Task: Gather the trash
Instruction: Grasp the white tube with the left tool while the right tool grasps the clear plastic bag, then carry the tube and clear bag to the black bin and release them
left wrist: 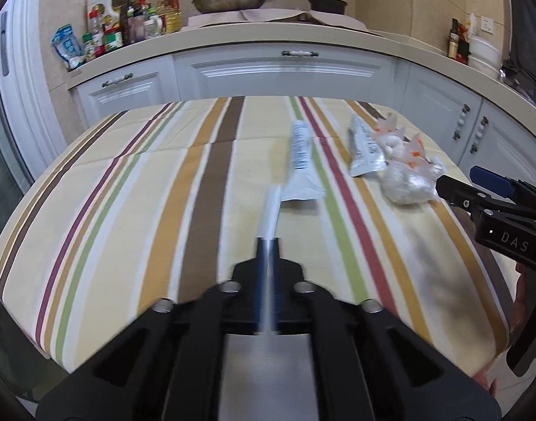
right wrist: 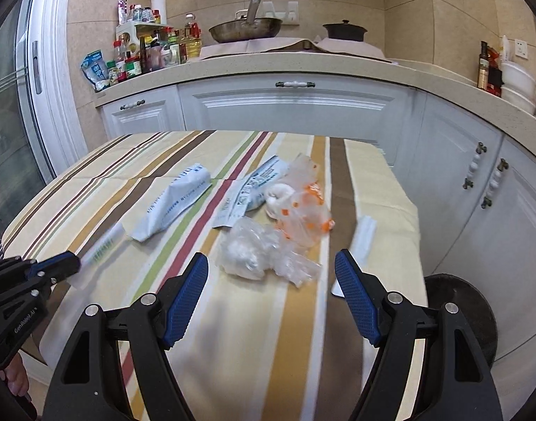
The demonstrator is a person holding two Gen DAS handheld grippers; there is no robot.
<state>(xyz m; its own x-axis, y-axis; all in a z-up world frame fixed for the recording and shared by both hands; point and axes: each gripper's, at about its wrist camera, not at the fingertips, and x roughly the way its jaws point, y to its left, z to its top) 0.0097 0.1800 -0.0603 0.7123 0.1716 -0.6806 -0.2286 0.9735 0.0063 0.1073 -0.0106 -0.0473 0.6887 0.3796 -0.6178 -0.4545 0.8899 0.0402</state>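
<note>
The left tool (left wrist: 268,245) has its jaws pressed together on a thin white strip (left wrist: 272,210), probably a flat plastic wrapper, though motion blur hides the detail. The right tool (right wrist: 271,263) stands spread, with nothing between its jaws. On the striped counter (right wrist: 296,333), just beyond the right tool, lies a crumpled clear bag (right wrist: 257,252). Behind it is an orange-printed bag (right wrist: 303,210). A white-blue packet (right wrist: 176,203) lies further left, and a small white wrapper (right wrist: 362,235) near the right edge.
</note>
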